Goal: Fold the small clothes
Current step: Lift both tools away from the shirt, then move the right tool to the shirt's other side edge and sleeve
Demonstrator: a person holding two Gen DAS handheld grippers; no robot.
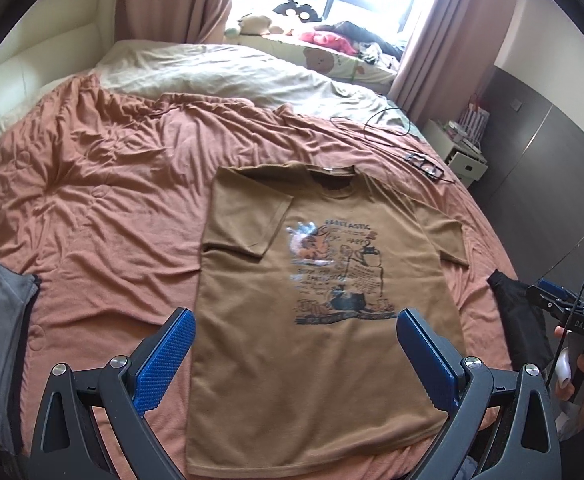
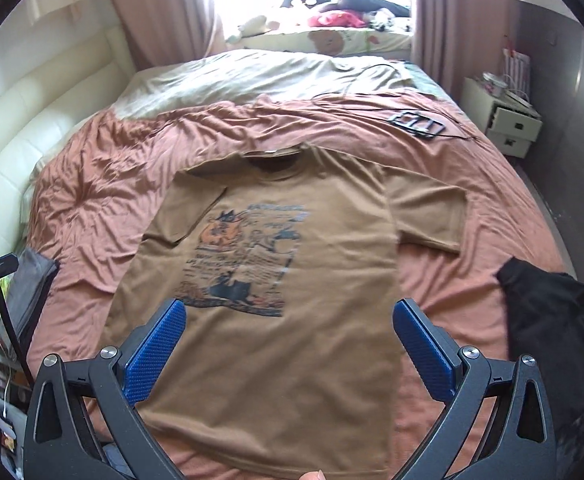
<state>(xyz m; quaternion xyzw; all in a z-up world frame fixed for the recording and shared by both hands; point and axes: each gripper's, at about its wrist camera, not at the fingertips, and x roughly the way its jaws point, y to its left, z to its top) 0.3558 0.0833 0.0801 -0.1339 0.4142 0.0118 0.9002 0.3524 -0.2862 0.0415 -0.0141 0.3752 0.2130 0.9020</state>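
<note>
A brown printed T-shirt (image 1: 324,280) (image 2: 268,280) lies front up on the rust-coloured bedspread, collar toward the window. Its left sleeve (image 1: 248,216) is folded in over the chest, while the right sleeve (image 2: 428,216) lies spread out. My left gripper (image 1: 296,344) hovers open above the shirt's lower half, blue pads wide apart with nothing between them. My right gripper (image 2: 290,336) is also open over the lower half of the shirt, holding nothing. The right gripper's body (image 1: 572,316) shows at the right edge of the left wrist view, in a hand.
A black garment (image 2: 548,320) lies on the bed right of the shirt, a grey one (image 2: 32,280) at the left. A cable and black frame (image 2: 414,122) lie near the beige sheet (image 2: 252,76). A white nightstand (image 2: 508,120) stands at right.
</note>
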